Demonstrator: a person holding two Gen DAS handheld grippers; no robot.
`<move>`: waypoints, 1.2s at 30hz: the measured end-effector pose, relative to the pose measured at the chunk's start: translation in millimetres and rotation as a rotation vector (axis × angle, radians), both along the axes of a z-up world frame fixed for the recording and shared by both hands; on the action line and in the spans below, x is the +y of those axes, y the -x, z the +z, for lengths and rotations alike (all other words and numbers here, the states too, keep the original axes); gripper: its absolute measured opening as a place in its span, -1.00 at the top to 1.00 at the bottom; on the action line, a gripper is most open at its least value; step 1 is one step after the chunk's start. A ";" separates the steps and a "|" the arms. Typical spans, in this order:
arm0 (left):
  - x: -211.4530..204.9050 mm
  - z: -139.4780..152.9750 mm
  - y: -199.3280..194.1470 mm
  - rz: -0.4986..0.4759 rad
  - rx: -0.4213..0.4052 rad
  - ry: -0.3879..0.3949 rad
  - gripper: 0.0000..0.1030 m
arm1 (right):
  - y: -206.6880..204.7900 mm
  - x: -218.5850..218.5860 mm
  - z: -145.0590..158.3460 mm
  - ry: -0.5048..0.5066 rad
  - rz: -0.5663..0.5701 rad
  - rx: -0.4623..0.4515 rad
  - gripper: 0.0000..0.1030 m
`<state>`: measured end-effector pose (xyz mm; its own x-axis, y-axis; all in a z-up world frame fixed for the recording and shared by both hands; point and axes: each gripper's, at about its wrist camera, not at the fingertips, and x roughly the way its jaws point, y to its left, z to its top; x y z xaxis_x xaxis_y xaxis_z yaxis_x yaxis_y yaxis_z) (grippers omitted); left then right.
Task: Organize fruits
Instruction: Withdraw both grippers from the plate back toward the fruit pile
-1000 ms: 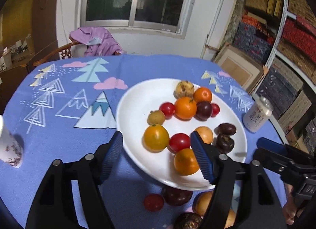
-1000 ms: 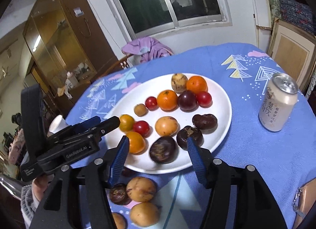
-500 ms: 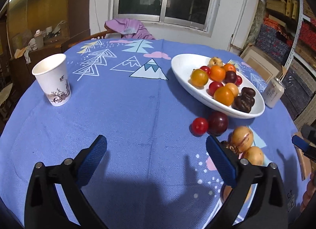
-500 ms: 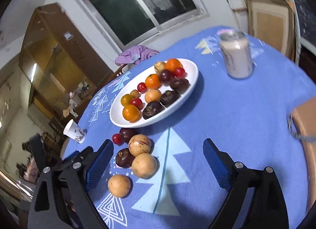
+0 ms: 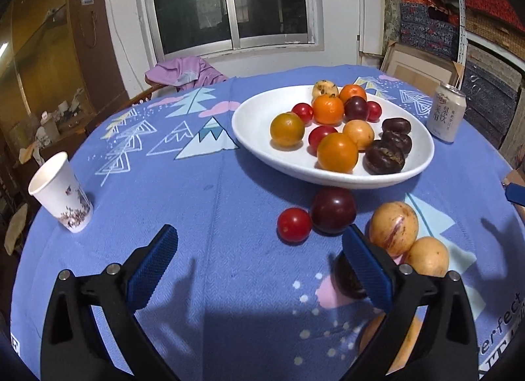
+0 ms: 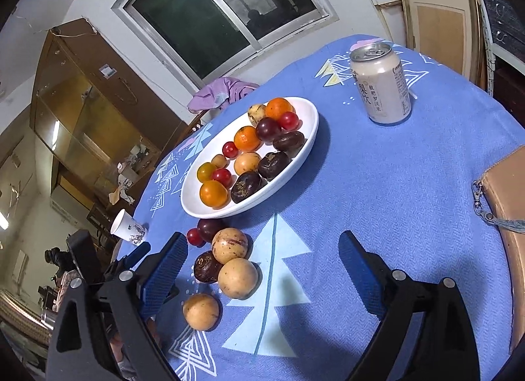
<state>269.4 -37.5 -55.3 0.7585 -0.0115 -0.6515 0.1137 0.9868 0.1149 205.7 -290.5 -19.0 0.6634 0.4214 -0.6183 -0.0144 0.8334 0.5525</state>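
Fruits [image 6: 229, 269] are in two places: most sit on the white plate [image 5: 256, 118], and a few lie loose on the blue tablecloth [image 5: 197, 184] just in front of it. The loose ones are a small red tomato [image 5: 294, 224], a dark plum [image 5: 333, 210], some yellow round fruits [image 6: 237, 278] and a dark wrinkly one [image 6: 206, 266].

The left gripper [image 5: 259, 269] is wide open and holds nothing. The right gripper [image 6: 262, 269] is wide open too, and it is empty.

I think the next job is to pick up a loose fruit and put it on the plate. To do it well, take one fruit at a time. The tomato and plum touch each other, so come in from the free side. Put one pad on each side of the fruit and squeeze gently, because soft fruit can squash. Round fruit can roll, so go slowly.

A second ago both grippers were right over the plate with their jaws closer together. Now both have pulled back from the plate and sit lower, and their jaws have just been opening, with nothing between them. The paper cup [image 5: 59, 197] now shows on the left.
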 end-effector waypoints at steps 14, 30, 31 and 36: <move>5.2 -6.7 -12.2 0.008 0.059 0.050 -0.91 | -1.5 5.0 -4.8 0.016 0.014 0.025 -0.83; 13.0 -19.1 -32.9 0.015 0.148 0.090 -0.91 | -2.0 10.6 -8.7 0.031 0.029 0.034 -0.84; 11.7 -19.6 -34.9 0.010 0.150 0.084 -0.91 | -2.1 11.3 -9.1 0.033 0.030 0.035 -0.84; 8.5 -19.3 -44.3 -0.031 0.152 0.068 -0.91 | -3.5 14.6 -11.4 0.046 0.041 0.044 -0.84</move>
<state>313.7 -29.0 -74.6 0.6501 -0.0816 -0.7554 0.1553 0.9875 0.0269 209.2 -275.8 -30.4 0.6177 0.4181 -0.6661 -0.0254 0.8572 0.5144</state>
